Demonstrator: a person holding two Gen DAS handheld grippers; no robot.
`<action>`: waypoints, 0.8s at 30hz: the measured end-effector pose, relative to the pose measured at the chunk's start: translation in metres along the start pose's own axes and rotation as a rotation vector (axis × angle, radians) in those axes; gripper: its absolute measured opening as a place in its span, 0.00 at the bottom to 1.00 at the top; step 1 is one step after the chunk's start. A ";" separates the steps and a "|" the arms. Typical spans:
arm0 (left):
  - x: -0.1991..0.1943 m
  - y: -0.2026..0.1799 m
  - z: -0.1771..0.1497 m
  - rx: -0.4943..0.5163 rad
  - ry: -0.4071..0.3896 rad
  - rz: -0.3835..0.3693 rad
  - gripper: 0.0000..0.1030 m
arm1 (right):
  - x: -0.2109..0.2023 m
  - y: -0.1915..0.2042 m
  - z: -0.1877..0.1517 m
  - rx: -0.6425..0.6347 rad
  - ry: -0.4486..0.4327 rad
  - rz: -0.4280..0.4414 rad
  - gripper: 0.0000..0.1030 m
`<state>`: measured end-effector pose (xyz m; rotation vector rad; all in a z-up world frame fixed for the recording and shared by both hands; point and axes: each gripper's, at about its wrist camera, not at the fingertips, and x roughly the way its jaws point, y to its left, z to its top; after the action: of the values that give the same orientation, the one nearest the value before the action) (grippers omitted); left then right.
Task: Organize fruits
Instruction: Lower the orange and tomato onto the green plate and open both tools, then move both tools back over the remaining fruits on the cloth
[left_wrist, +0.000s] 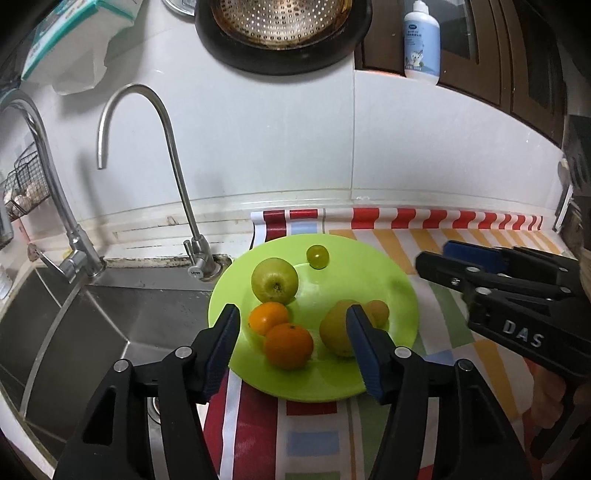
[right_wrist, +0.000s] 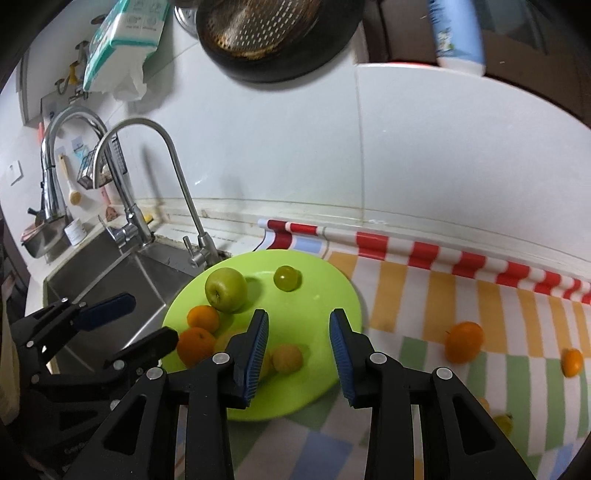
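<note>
Fruit sits gathered on a round lime-green plastic plate (left_wrist: 391, 273) that rests on a striped multicolour tablecloth (left_wrist: 454, 332) beside a stainless steel sink (left_wrist: 110, 325): a green apple (left_wrist: 274, 279), a small green grape (left_wrist: 317, 256), two small oranges (left_wrist: 288, 345) touching each other, and a yellow pear-like fruit (left_wrist: 334, 332) with a smaller yellow fruit (right_wrist: 287, 358) just beside it. Left gripper (left_wrist: 291, 326) hovers over the plate's near side, jaws spread wide and holding nothing. Right gripper (right_wrist: 298, 326) hangs over the plate too, jaws wide apart and empty. Two more oranges (right_wrist: 464, 342) lie on the cloth, well apart from the plate
</note>
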<state>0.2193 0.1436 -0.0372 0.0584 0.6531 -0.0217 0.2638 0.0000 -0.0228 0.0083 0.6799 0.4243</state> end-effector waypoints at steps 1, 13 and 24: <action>-0.005 -0.001 -0.001 -0.002 -0.004 -0.003 0.60 | -0.006 0.000 -0.001 0.004 -0.006 -0.009 0.38; -0.050 -0.023 -0.001 0.055 -0.076 -0.053 0.87 | -0.080 -0.004 -0.018 0.050 -0.078 -0.151 0.59; -0.091 -0.072 -0.009 0.050 -0.134 -0.055 0.95 | -0.144 -0.034 -0.043 0.046 -0.111 -0.209 0.63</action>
<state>0.1391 0.0723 0.0072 0.0865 0.5201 -0.0940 0.1504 -0.0919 0.0258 0.0046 0.5745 0.2056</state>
